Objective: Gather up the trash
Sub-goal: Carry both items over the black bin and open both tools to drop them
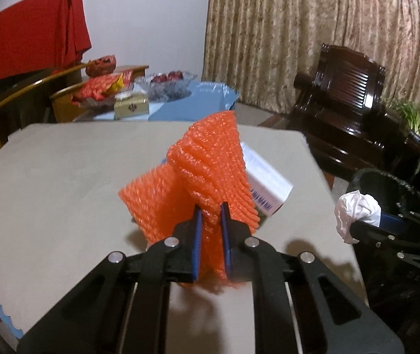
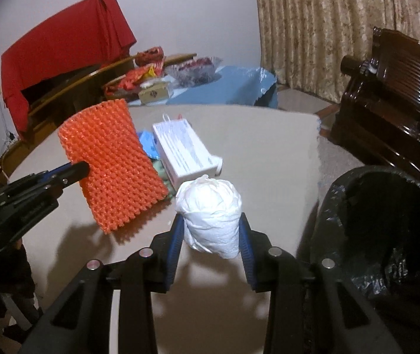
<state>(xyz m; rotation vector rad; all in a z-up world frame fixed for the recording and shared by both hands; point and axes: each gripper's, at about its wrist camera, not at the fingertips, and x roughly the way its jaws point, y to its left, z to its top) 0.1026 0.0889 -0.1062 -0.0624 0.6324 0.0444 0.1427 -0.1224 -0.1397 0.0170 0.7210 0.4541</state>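
The left claw [image 1: 211,221] is clenched on one orange foam net [image 1: 207,171], lifted clear at frame centre, and the right claw [image 2: 211,233] grips one crumpled white tissue wad [image 2: 210,206] above the counter [image 2: 268,153]. To finish well, I'd swing each over the black-lined bin [image 2: 386,215] at lower right before letting go. One white carton [image 2: 183,150] and some blue scraps [image 2: 148,141] remain mid-counter.

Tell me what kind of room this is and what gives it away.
Most likely a home living or dining room: heavy patterned curtains, a dark carved wooden armchair, and a side table with snack packets beyond the cloth-covered table.
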